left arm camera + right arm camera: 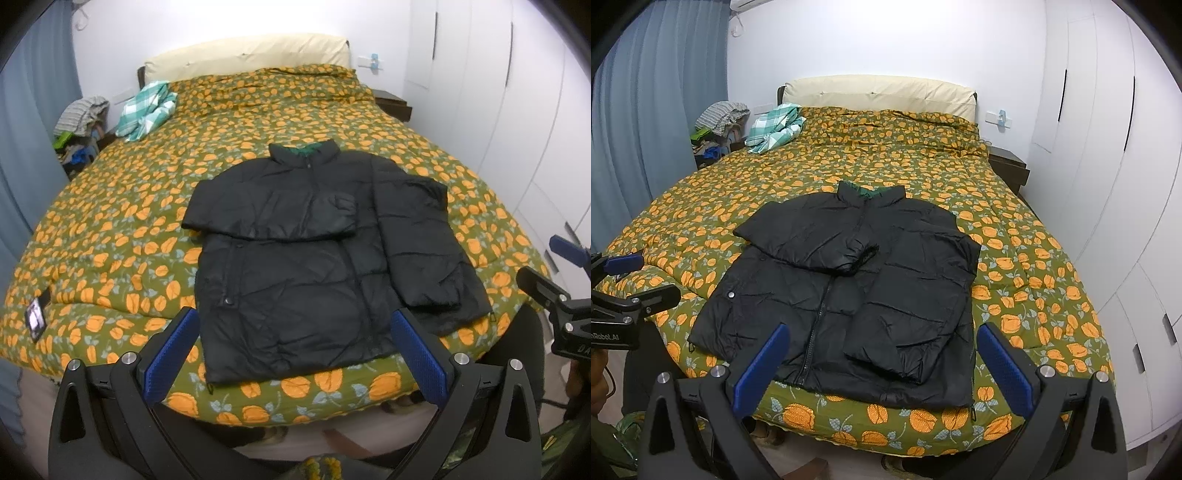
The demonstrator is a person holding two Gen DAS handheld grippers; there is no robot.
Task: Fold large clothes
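A black puffer jacket (pixel 314 258) lies flat, front up, near the foot of the bed (pixel 110 221). Its left sleeve is folded across the chest and its right sleeve lies folded down along the body. It also shows in the right wrist view (pixel 849 295). My left gripper (pixel 295 325) is open and empty, held off the foot of the bed over the jacket's hem. My right gripper (pixel 882 343) is open and empty, also above the hem. Neither touches the jacket.
The bed has an olive duvet with orange flowers (pixel 1034 277). A green checked cloth (pixel 147 109) lies near the cream headboard (pixel 251 53). A phone (pixel 36 319) lies at the bed's left edge. White wardrobes (pixel 1108 147) stand right, blue curtains (pixel 646 129) left.
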